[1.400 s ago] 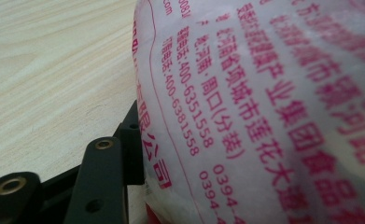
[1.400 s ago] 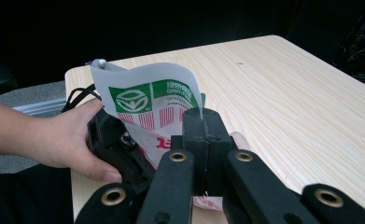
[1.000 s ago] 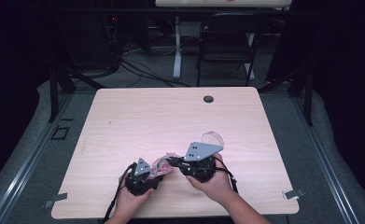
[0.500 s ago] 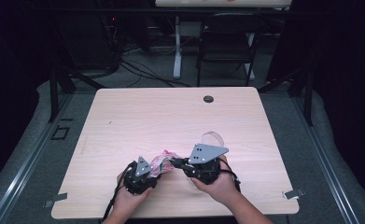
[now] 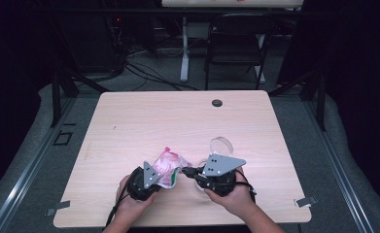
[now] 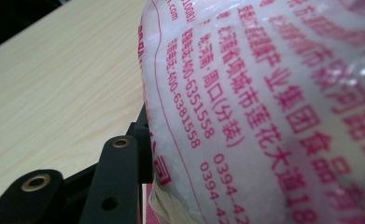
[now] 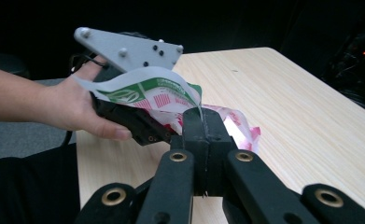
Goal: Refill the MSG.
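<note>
A crumpled plastic bag (image 5: 167, 162) with red print hangs between both grippers just above the table's (image 5: 178, 116) front edge. My left gripper (image 5: 171, 179) comes from the left and is shut on it. In the left gripper view the bag (image 6: 273, 102) with its red lettering sits against the one jaw I can see; the other jaw is hidden behind it. My right gripper (image 5: 185, 171) comes from the right. In the right gripper view its jaws (image 7: 202, 119) are pressed together on the bag's edge (image 7: 161, 95), where a green logo shows, opposite the left gripper (image 7: 165, 135).
A clear round plastic item (image 5: 221, 144) lies on the table just behind the right gripper. A dark grommet hole (image 5: 217, 103) sits near the far edge. A folding chair (image 5: 236, 48) and cables stand beyond the table.
Both hands have shifted slightly right, and the bag has risen and spread out between the grippers.
</note>
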The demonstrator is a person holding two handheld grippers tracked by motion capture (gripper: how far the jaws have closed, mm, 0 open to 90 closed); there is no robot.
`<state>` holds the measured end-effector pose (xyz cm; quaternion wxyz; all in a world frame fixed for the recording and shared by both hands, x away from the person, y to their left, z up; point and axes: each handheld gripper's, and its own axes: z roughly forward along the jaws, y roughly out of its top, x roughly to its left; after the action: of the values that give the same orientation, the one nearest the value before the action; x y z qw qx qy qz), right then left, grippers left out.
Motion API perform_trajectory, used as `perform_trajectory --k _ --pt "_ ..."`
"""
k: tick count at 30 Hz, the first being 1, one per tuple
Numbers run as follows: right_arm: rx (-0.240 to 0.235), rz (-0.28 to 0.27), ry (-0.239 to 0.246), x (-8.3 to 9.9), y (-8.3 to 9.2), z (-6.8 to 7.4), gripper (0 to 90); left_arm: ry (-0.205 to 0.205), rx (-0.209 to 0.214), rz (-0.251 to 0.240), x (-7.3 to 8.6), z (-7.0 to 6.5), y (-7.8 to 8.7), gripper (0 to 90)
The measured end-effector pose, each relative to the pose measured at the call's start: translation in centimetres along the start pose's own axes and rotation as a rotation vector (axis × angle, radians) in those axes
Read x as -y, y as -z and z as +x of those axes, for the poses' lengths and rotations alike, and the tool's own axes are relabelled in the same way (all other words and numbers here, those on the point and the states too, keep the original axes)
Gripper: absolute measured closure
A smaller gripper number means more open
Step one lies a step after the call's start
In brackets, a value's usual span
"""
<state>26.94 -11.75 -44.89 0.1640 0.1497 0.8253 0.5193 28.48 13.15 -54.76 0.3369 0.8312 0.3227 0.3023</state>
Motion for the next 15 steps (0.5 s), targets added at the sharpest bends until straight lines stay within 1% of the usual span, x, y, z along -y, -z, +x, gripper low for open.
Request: perform_trajectory --k 2,3,5,7,11,13,15 --pt "0.009 -0.006 0.000 0.02 0.03 -0.02 90.0 -0.006 -0.005 -0.004 0.00 -0.06 0.05 59.5" --pt "0.017 -0.014 -0.009 0.10 0.07 -0.25 90.0 -0.031 -0.014 -0.003 -0.03 -0.08 0.20 59.6" --pt "0.018 -0.014 -0.016 0.13 0.12 -0.41 90.0 -0.036 -0.017 -0.005 -0.04 -0.13 0.26 59.7" --pt "0.022 -0.015 -0.026 0.26 0.29 -0.78 90.0 -0.059 -0.029 -0.007 -0.14 -0.18 0.46 60.0" --pt "0.019 -0.018 -0.028 0.41 0.44 -0.83 90.0 -0.064 -0.040 -0.011 -0.20 -0.14 0.59 60.4" --pt "0.023 -0.023 -0.027 0.54 0.55 -0.85 90.0 -0.079 -0.067 -0.019 -0.42 -0.12 0.88 60.5" --pt "0.020 -0.022 -0.030 0.61 0.69 -0.94 90.0 -0.082 -0.069 -0.020 -0.49 -0.11 0.98 60.6"
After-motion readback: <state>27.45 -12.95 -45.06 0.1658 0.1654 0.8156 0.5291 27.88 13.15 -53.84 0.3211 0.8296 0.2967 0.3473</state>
